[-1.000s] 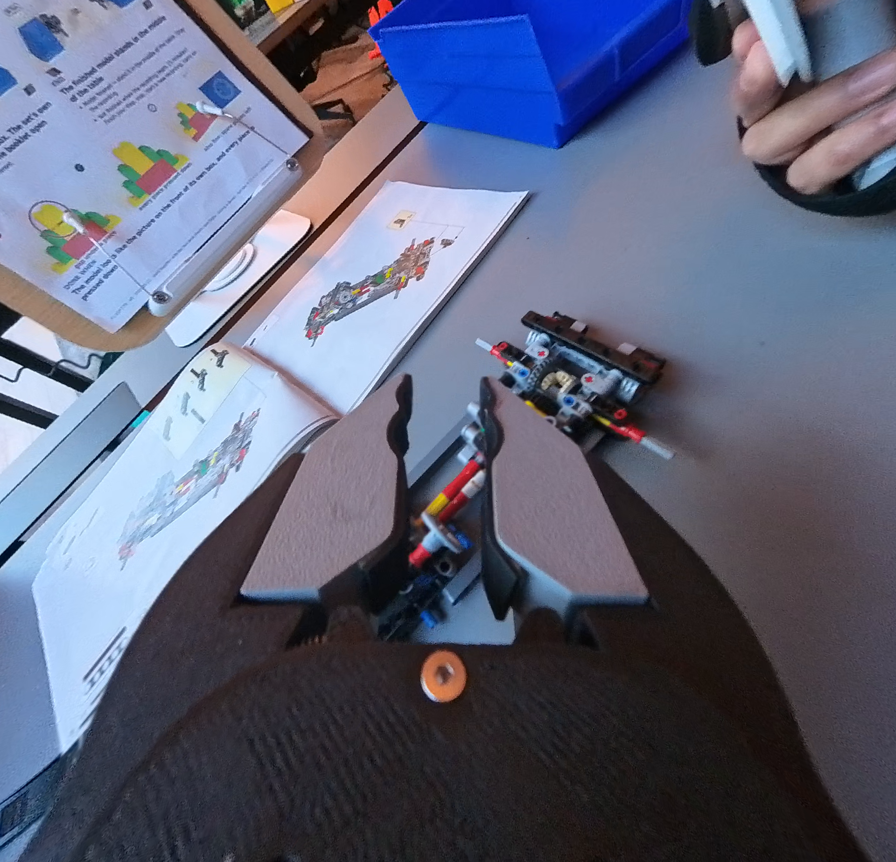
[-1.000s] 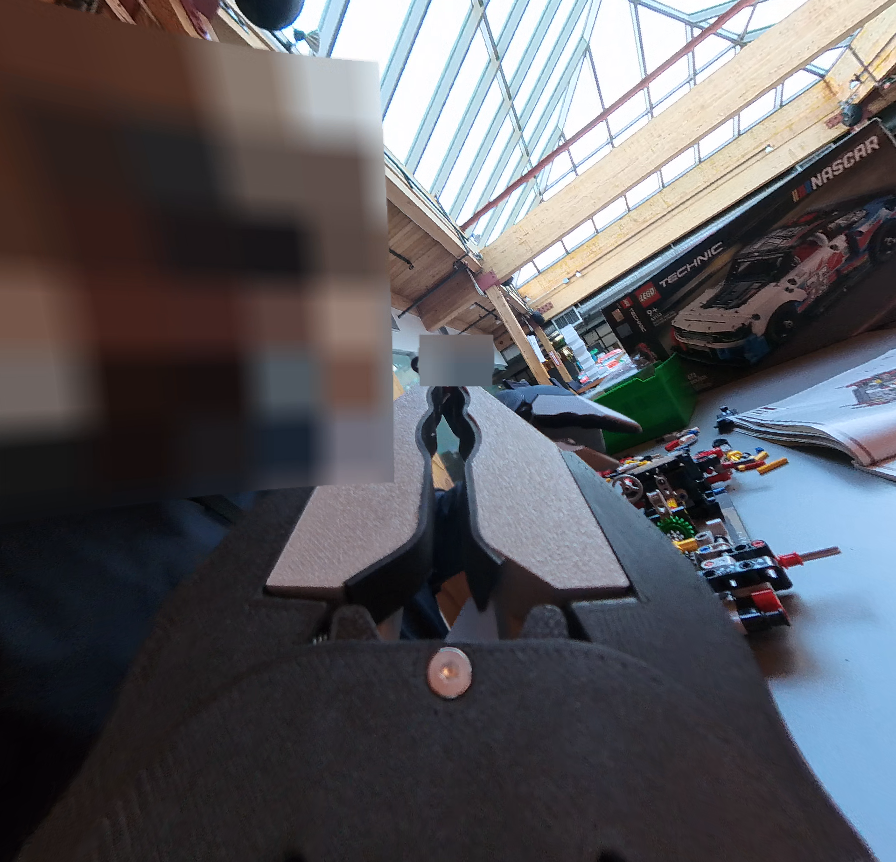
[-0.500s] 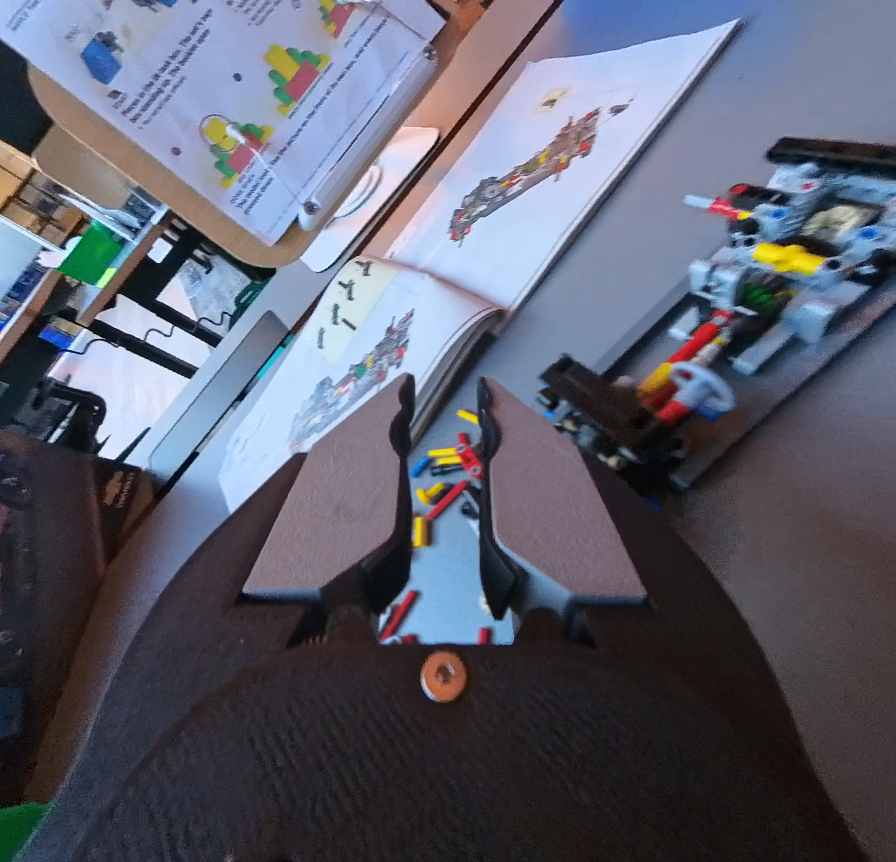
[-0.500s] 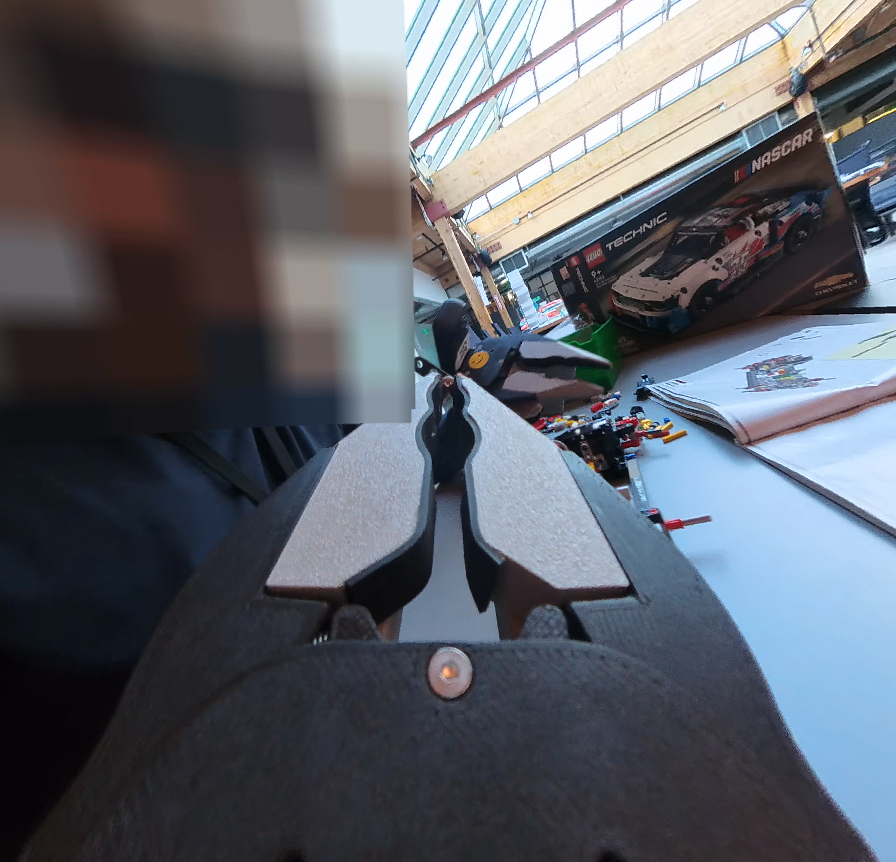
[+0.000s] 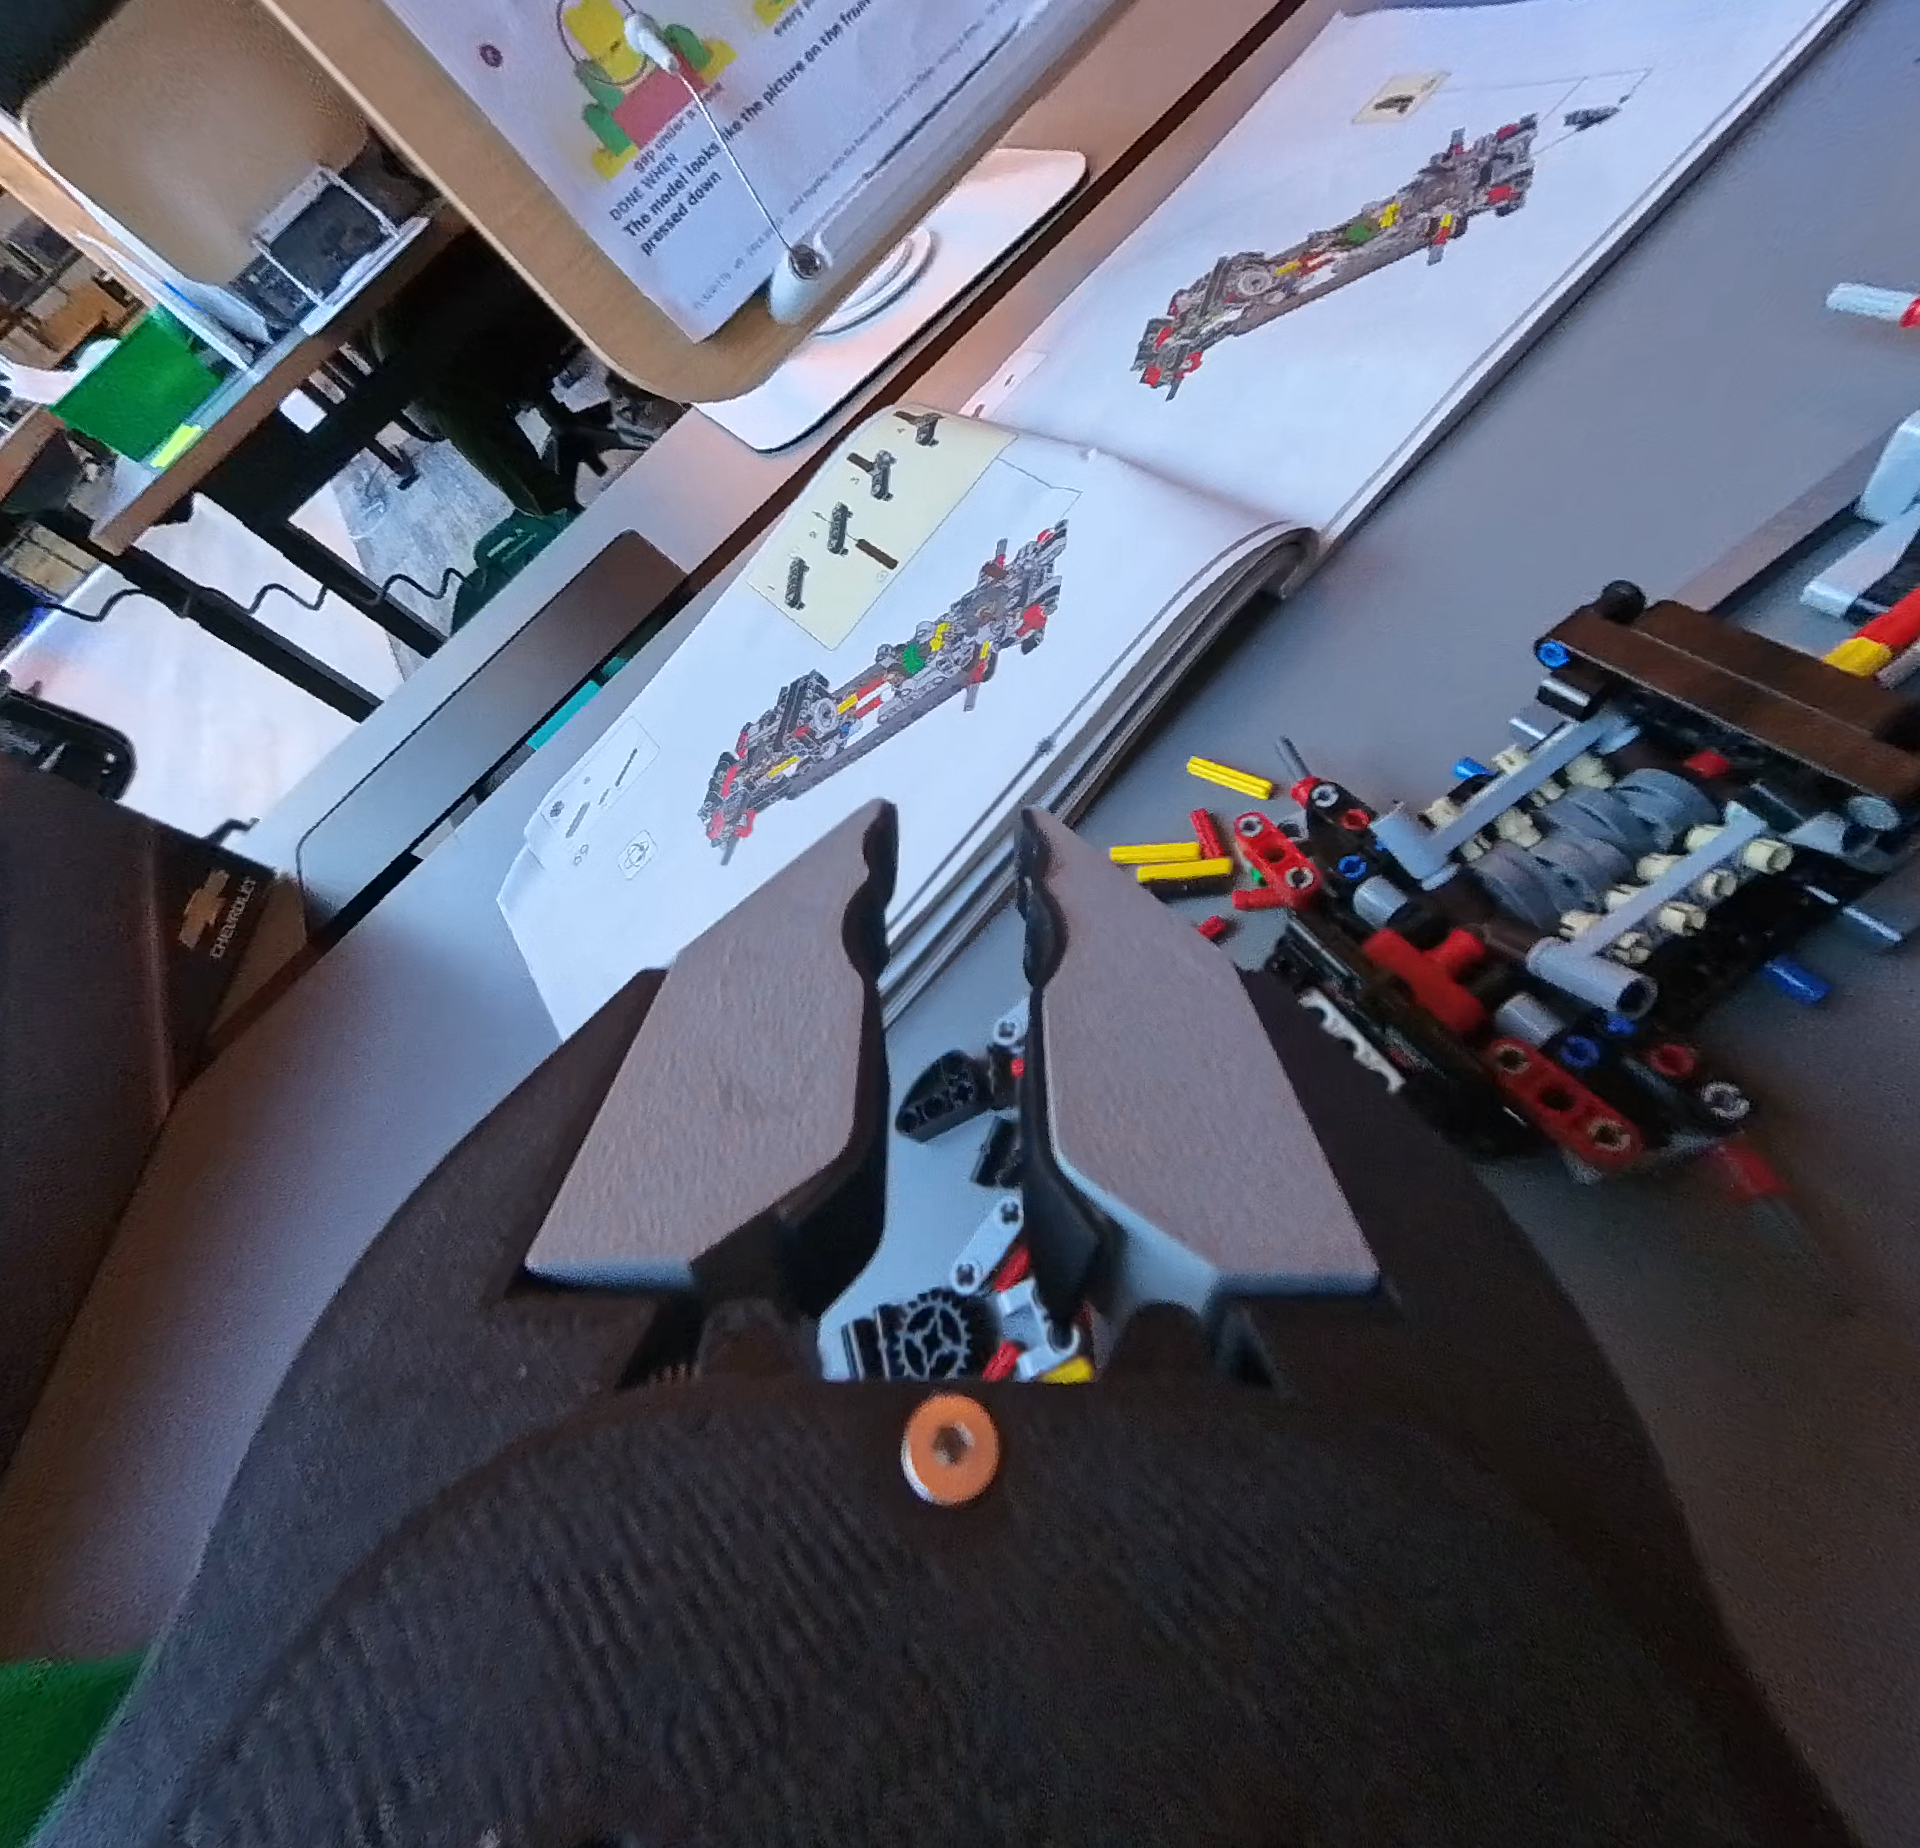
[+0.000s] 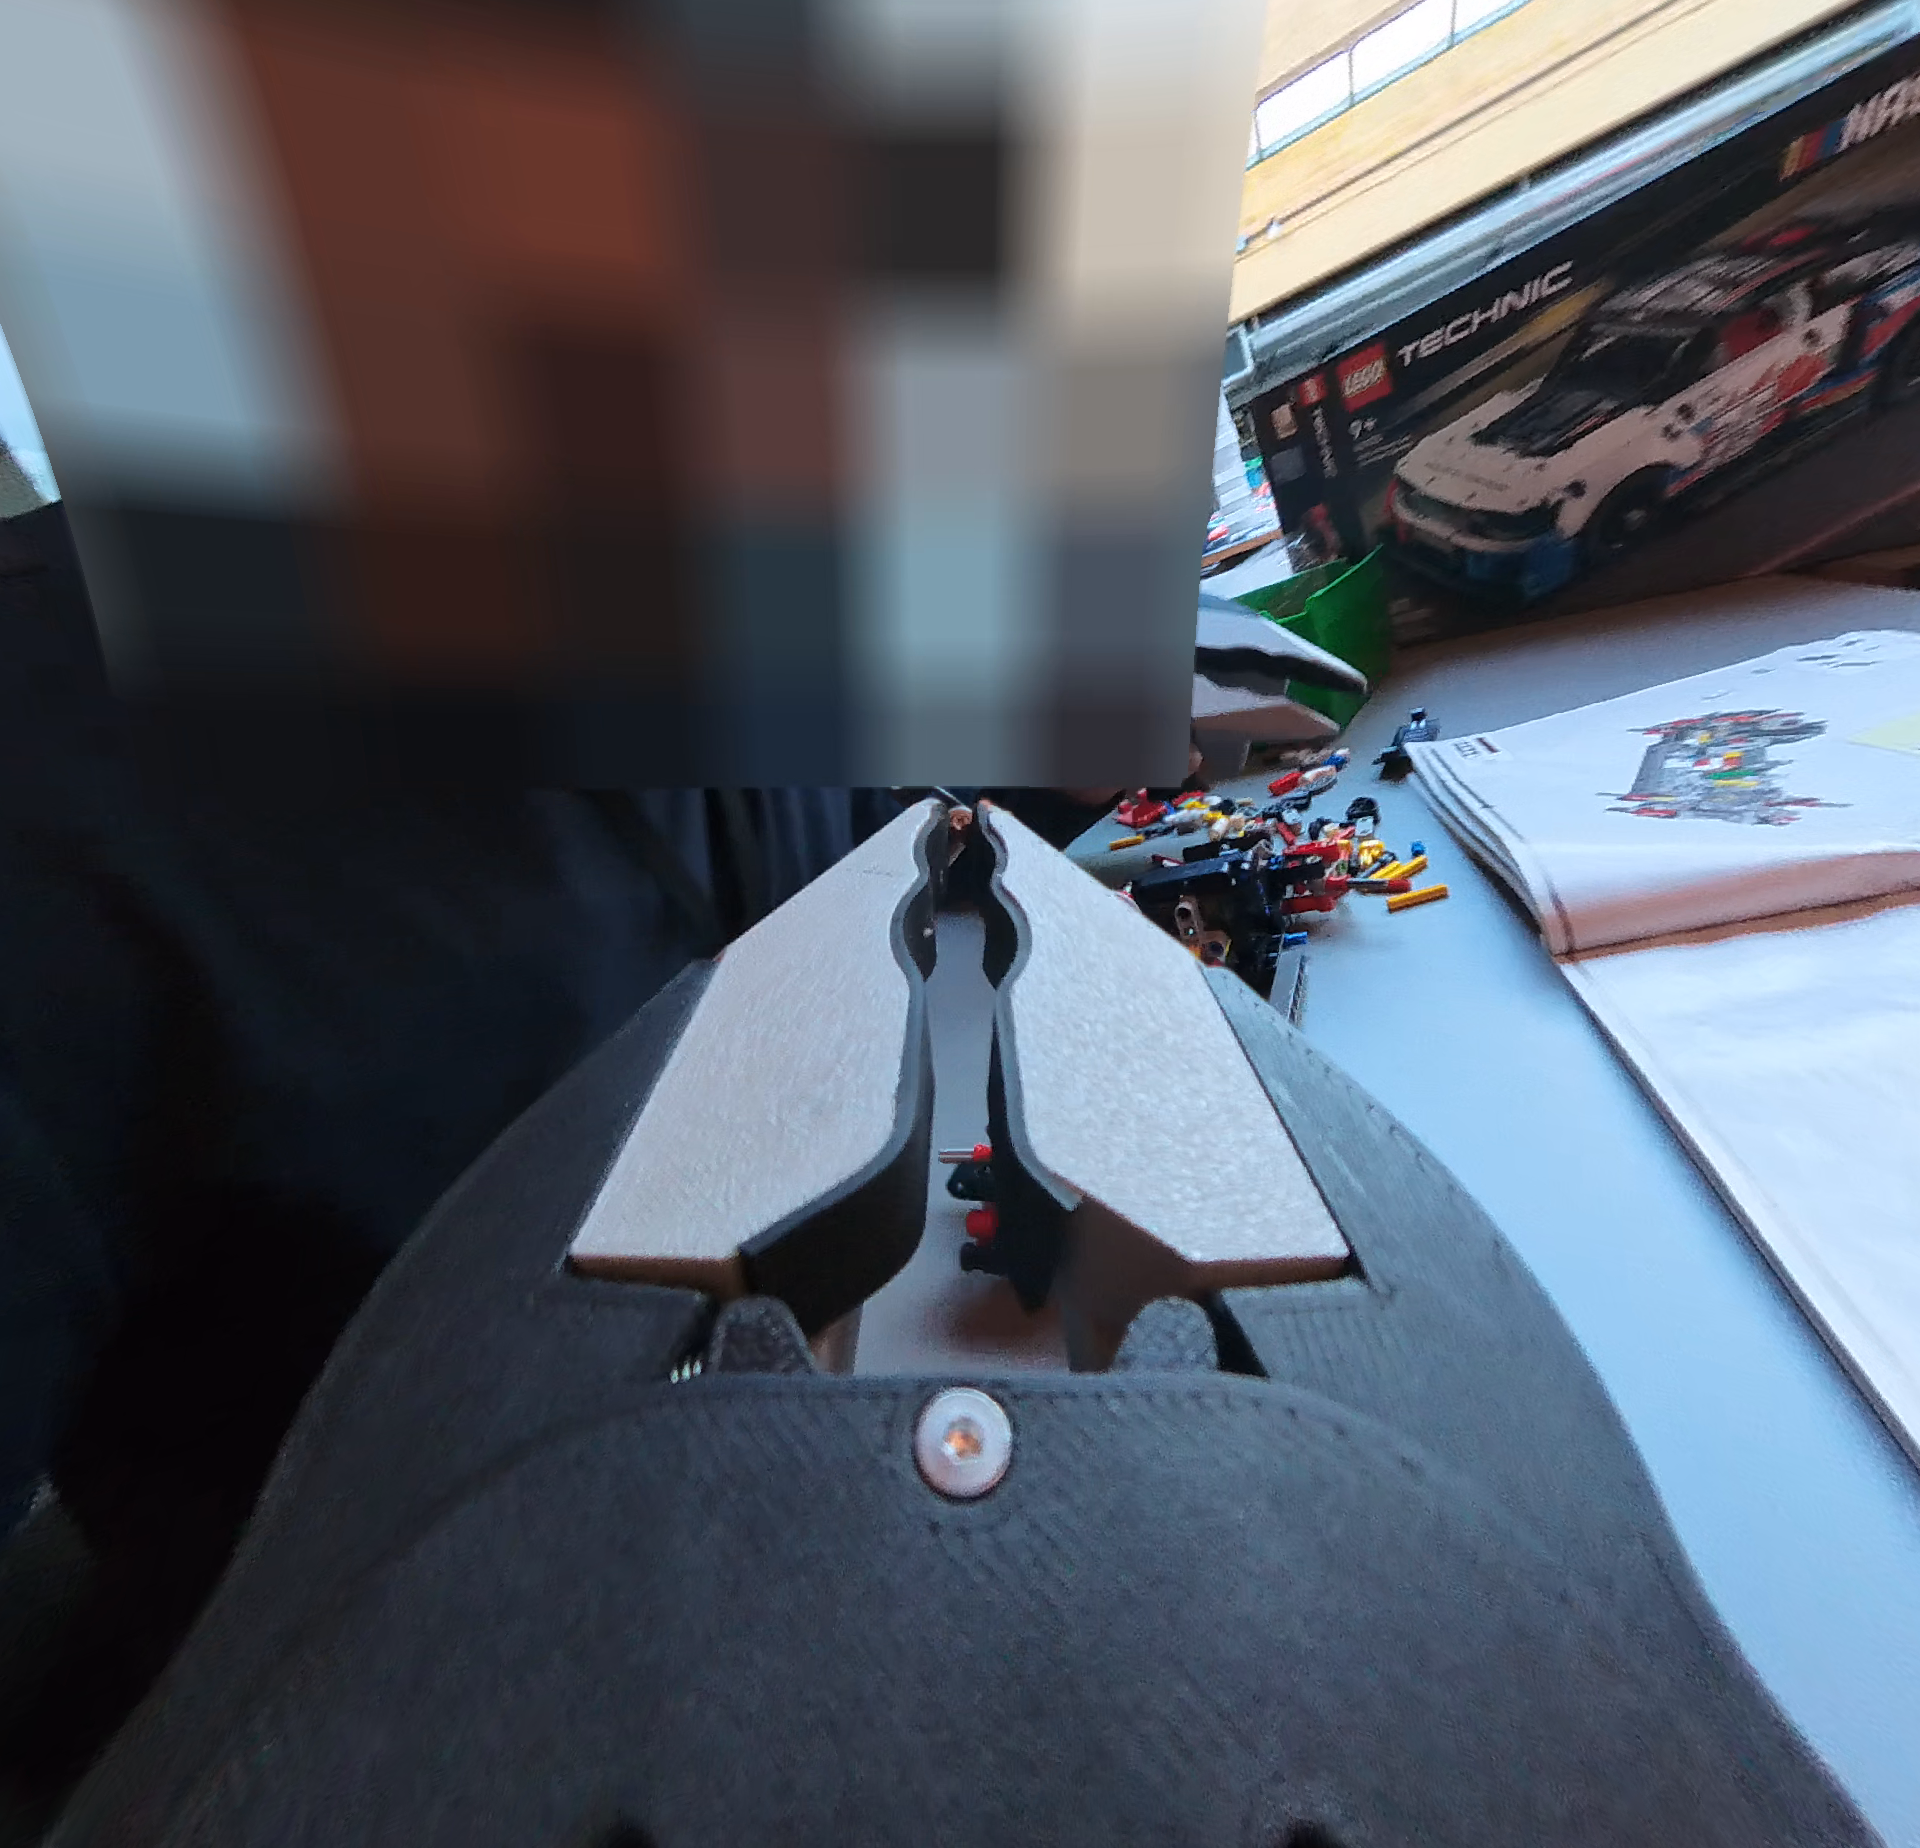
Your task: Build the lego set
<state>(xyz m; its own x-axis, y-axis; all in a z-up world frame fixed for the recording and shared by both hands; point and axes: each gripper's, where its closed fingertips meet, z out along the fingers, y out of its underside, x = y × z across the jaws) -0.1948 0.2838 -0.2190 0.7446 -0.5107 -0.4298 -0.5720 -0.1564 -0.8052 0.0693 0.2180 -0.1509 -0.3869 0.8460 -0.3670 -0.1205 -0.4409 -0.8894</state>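
Note:
My left gripper (image 5: 956, 830) is open with nothing between its fingers. It hovers low over the grey table (image 5: 1558, 510), above loose pieces, among them a black gear (image 5: 932, 1333). A partly built black, grey and red model (image 5: 1621, 894) lies just right of it, with yellow axles (image 5: 1174, 853) near its right fingertip. An open instruction booklet (image 5: 935, 655) lies just beyond the tips. My right gripper (image 6: 958, 814) is shut and raised above the table's near edge, and it points at a person's dark clothing (image 6: 312, 967). The left gripper's fingers (image 6: 1268, 676) show beyond it, over scattered pieces (image 6: 1299, 842).
A board with a printed sheet (image 5: 727, 84) stands behind the booklet. A dark box (image 5: 125, 967) is at the left. In the right wrist view, a large set box with a car picture (image 6: 1610, 427) and a green bin (image 6: 1340, 614) stand at the back, and the booklet (image 6: 1662, 811) lies at the right. Some 30 cm of space lies between my two pairs of fingers.
My left gripper has swung left and lower, from over the model to the loose pieces by the booklet, still open. My right gripper has tilted down towards the table and stayed shut.

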